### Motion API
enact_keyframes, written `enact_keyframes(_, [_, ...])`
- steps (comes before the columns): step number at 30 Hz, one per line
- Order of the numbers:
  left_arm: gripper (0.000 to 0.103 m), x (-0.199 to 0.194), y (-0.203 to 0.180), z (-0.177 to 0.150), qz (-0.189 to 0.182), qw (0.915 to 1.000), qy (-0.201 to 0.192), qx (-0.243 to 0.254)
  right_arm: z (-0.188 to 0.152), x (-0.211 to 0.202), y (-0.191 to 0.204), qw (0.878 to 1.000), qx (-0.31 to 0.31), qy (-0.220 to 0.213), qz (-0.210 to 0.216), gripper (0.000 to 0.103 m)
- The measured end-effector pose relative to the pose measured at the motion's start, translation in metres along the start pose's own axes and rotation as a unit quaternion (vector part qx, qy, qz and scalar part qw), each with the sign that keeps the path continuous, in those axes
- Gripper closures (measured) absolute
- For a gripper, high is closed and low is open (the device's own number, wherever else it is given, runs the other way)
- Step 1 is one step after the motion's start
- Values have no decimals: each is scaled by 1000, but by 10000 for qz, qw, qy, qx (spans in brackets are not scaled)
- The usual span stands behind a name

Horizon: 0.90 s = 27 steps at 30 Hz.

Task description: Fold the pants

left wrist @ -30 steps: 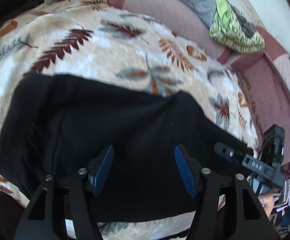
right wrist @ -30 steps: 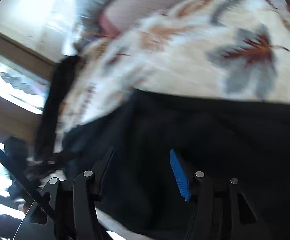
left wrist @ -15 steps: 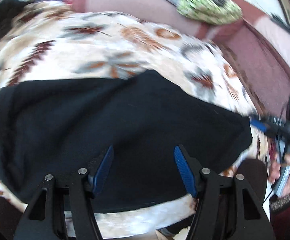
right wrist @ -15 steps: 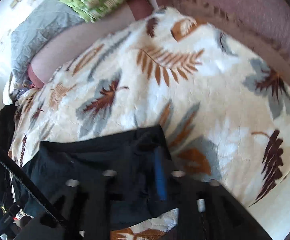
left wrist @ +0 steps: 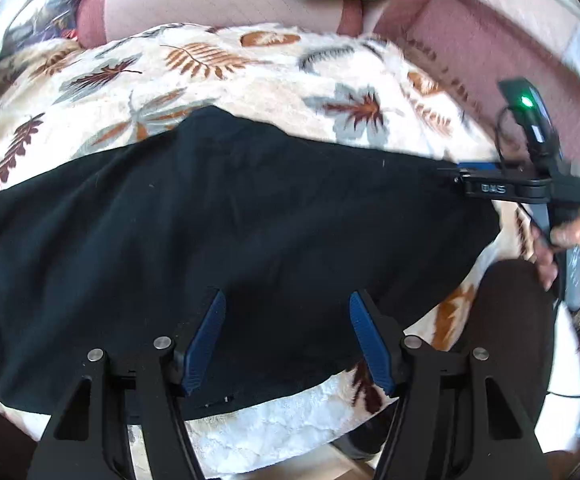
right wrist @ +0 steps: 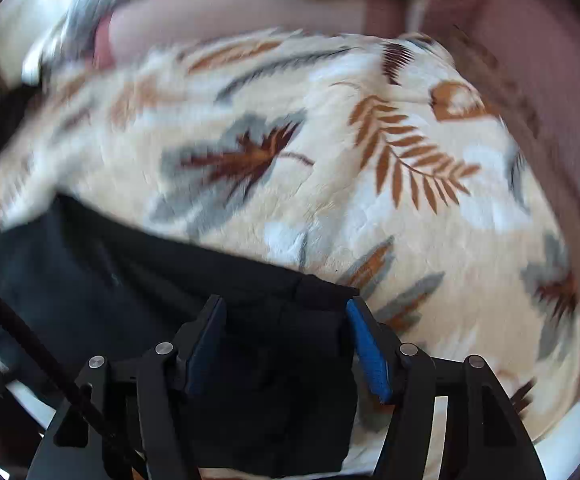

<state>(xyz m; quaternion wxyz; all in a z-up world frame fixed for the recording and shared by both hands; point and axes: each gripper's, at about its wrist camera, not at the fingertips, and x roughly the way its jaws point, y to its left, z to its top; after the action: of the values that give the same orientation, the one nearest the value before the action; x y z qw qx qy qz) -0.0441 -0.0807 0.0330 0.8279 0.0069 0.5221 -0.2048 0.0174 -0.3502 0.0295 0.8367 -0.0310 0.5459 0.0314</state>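
Black pants (left wrist: 230,216) lie on the leaf-print blanket (left wrist: 250,72). Left gripper (left wrist: 286,334) stands apart, empty — right gripper (right wrist: 284,336) just reopened, cloth between, not pressed.

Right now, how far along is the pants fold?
Done: the black pants lie as one compact slab on the leaf-print blanket, so at least one fold looks made. In hand: nothing; left tongs hover open, and right tongs have just been opening over the pants' end. Left: probably another fold.
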Motion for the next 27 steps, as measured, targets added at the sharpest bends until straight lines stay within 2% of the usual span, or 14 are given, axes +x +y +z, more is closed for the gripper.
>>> enact_keyframes(1, [40,4,-5,-1,13,10000,67,65,0,9,10,9988,-386,138,-276,61])
enact_keyframes(3, [40,6,-18,-8,232,9991,47,356,4,17,13,9977,-527,144,-402,63])
enact_keyframes(5, [40,8,-31,-14,406,9968,64,678,12,19,-4,9996,-48,137,-242,63])
enact_keyframes(6, [40,8,-37,-17,432,9958,69,806,15,21,-17,9994,283,110,-161,61])
enact_keyframes(8, [38,9,-43,-22,561,9930,50,1038,17,26,-44,9955,923,116,-181,33])
enact_keyframes(11, [38,5,-40,-20,457,9942,66,971,14,19,-59,9907,1355,16,-122,33])
enact_keyframes(15, [38,-12,-33,-11,86,9980,-99,616,7,-26,-40,9904,1142,-625,-473,34])
enact_keyframes(17, [37,-18,-33,-4,61,9980,-214,595,0,-47,-32,9885,1264,-826,-58,34])
enact_keyframes(19, [37,-15,-33,3,-54,9985,-148,520,-7,-54,-26,9828,1429,-722,921,34])
enact_keyframes(20, [37,-11,-31,7,-113,9989,-76,438,-12,-49,-23,9726,1561,-531,1637,34])
enact_keyframes(22, [37,1,-26,13,-287,9994,54,181,-21,-28,-16,9463,1846,-15,2653,34])
enact_keyframes(23, [37,7,-25,14,-321,9994,129,77,-26,-15,-13,9392,1953,270,2812,34])
enact_keyframes(25, [37,19,-26,12,-327,9987,397,-7,-34,4,-10,9434,2011,659,2554,34])
enact_keyframes(27, [36,18,-35,4,-207,9988,361,249,-41,11,-16,9475,2072,797,2301,51])
